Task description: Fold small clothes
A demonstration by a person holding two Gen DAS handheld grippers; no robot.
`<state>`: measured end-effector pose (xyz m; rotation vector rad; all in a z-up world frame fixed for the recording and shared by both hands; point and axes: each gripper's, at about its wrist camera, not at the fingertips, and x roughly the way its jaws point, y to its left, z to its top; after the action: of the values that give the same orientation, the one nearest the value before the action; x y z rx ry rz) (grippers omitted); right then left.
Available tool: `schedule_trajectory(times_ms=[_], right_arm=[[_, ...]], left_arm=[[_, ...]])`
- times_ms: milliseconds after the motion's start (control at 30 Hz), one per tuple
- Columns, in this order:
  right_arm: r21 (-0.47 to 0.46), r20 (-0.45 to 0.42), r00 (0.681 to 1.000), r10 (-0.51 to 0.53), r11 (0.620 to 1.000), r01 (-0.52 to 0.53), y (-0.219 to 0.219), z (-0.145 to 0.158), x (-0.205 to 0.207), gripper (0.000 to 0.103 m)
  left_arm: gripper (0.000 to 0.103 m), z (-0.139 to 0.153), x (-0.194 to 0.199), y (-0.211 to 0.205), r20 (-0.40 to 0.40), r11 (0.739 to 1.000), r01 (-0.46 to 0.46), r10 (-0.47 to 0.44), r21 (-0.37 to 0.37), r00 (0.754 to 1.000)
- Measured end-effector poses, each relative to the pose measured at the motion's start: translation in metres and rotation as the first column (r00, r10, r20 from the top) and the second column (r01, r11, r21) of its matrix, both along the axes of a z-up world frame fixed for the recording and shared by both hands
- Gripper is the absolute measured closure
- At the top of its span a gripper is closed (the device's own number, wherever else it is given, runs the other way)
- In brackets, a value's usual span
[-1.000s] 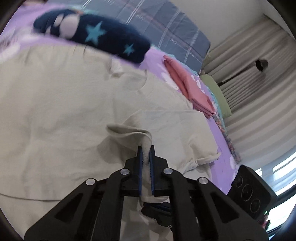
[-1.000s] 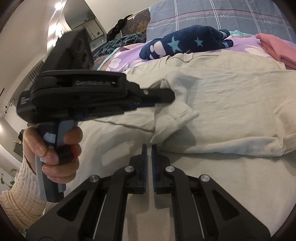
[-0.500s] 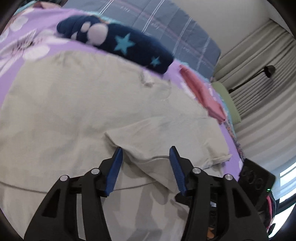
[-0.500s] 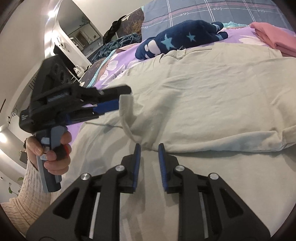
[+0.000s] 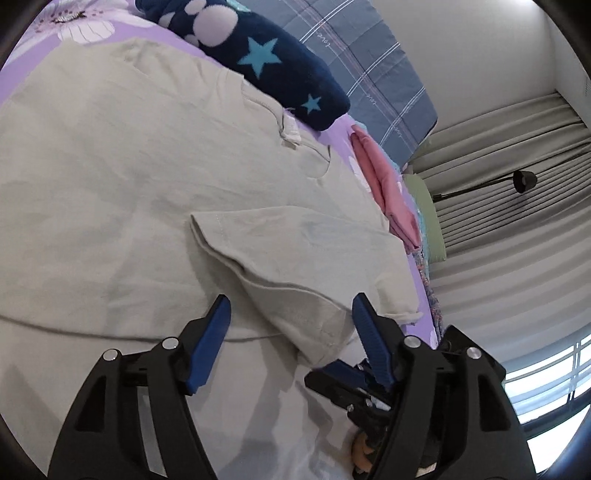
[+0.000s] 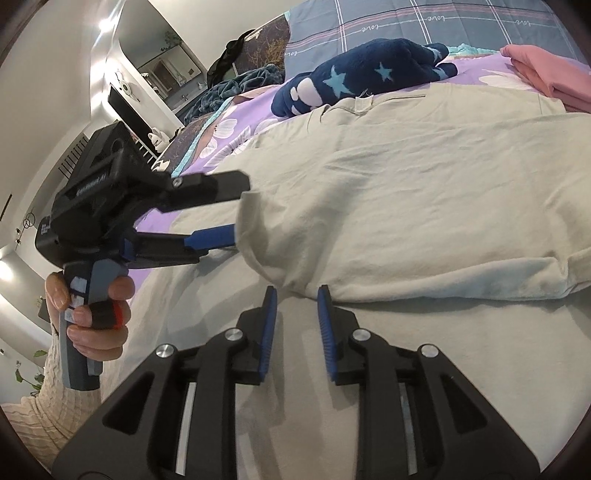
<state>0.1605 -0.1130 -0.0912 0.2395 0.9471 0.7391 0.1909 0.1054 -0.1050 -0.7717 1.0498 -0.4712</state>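
Twice "love" runs along the grey checked bedding [image 6: 424, 22] stripes.

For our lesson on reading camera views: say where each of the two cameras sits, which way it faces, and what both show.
Left wrist: on the left gripper, looking along its opening jaws over the beige T-shirt; the folded sleeve lies between them, unpinched.
Right wrist: on the right gripper, facing the shirt's folded edge; shows the person's left hand with its gripper.
Shared: the shirt, star-patterned plush, pink clothes.
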Motion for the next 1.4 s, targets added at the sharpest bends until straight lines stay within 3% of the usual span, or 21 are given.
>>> schedule_trajectory(times_ms=[100, 167, 200, 233, 267, 333, 400, 467, 567, 667, 833, 933, 1000, 1100, 1167, 1300, 1400], right_arm=[[-0.006, 0.007, 1.000, 0.003, 1.000, -0.003, 0.001, 0.000, -0.001, 0.078], [-0.003, 0.005, 1.000, 0.004, 1.000, -0.004, 0.001, 0.000, -0.001, 0.077], [0.000, 0.002, 1.000, 0.005, 1.000, -0.005, 0.000, -0.001, -0.001, 0.077], [0.003, 0.001, 1.000, 0.005, 1.000, -0.005, 0.000, -0.001, -0.001, 0.077], [0.007, 0.000, 1.000, 0.004, 1.000, -0.004, 0.000, -0.001, -0.001, 0.077], [0.012, -0.002, 1.000, 0.004, 1.000, -0.004, -0.001, -0.001, 0.000, 0.077], [0.016, -0.004, 1.000, 0.004, 1.000, -0.004, -0.003, 0.001, 0.000, 0.077], [0.015, 0.004, 1.000, 0.013, 1.000, -0.013, -0.009, 0.010, 0.000, 0.077], [0.008, 0.036, 0.999, -0.020, 1.000, 0.020, -0.029, 0.029, 0.001, 0.077], [-0.072, 0.082, 0.993, -0.081, 0.994, 0.087, -0.060, 0.040, 0.003, 0.077], [-0.089, 0.016, 0.985, -0.170, 0.981, 0.170, -0.101, 0.027, 0.010, 0.074], [-0.080, 0.028, 0.968, -0.249, 0.965, 0.251, -0.111, 0.021, 0.014, 0.075], [-0.072, 0.019, 0.959, -0.283, 0.956, 0.283, -0.111, 0.017, 0.017, 0.075], [-0.147, 0.006, 0.952, -0.307, 0.941, 0.305, -0.106, 0.006, 0.023, 0.079], [-0.172, 0.036, 0.949, -0.312, 0.934, 0.313, -0.105, 0.005, 0.021, 0.084], [-0.208, 0.067, 0.949, -0.310, 0.926, 0.317, -0.101, 0.006, 0.017, 0.084], [-0.241, 0.090, 0.952, -0.293, 0.921, 0.307, -0.095, 0.007, 0.011, 0.078]], left_arm=[[0.032, -0.001, 0.007, -0.005, -0.005, 1.000, -0.005, 0.005, -0.004, 1.000], [0.034, 0.002, 0.011, -0.009, 0.014, 0.999, -0.010, 0.009, 0.032, 1.000], [0.051, 0.002, 0.014, -0.011, 0.017, 0.999, -0.013, 0.012, 0.053, 1.000], [0.083, 0.002, 0.016, -0.013, 0.017, 0.998, -0.010, 0.009, 0.066, 1.000], [0.096, 0.002, 0.018, -0.017, 0.012, 0.998, 0.009, -0.010, 0.067, 1.000], [0.097, 0.009, 0.019, -0.022, 0.040, 0.995, 0.018, -0.022, 0.095, 0.999], [0.097, 0.029, 0.018, -0.030, 0.124, 0.987, 0.025, -0.045, 0.158, 0.991], [0.098, 0.053, 0.018, -0.035, 0.191, 0.984, 0.032, -0.066, 0.176, 0.979], [0.098, 0.100, 0.020, -0.039, 0.302, 0.977, 0.033, -0.097, 0.211, 0.948], [0.098, 0.143, 0.022, -0.039, 0.386, 0.973, 0.024, -0.114, 0.230, 0.915], [0.098, 0.199, 0.018, -0.028, 0.508, 0.967, -0.042, -0.096, 0.253, 0.856], [0.098, 0.212, 0.012, -0.016, 0.547, 0.962, -0.086, -0.072, 0.259, 0.834], [0.098, 0.212, 0.008, 0.002, 0.554, 0.959, -0.128, -0.035, 0.252, 0.832], [0.098, 0.197, 0.004, 0.029, 0.540, 0.944, -0.189, 0.013, 0.272, 0.841], [0.098, 0.173, 0.006, 0.050, 0.496, 0.923, -0.229, 0.049, 0.308, 0.867], [0.100, 0.107, 0.020, 0.090, 0.362, 0.887, -0.264, 0.121, 0.379, 0.924], [0.100, 0.056, 0.023, 0.117, 0.249, 0.884, -0.250, 0.159, 0.395, 0.955]])
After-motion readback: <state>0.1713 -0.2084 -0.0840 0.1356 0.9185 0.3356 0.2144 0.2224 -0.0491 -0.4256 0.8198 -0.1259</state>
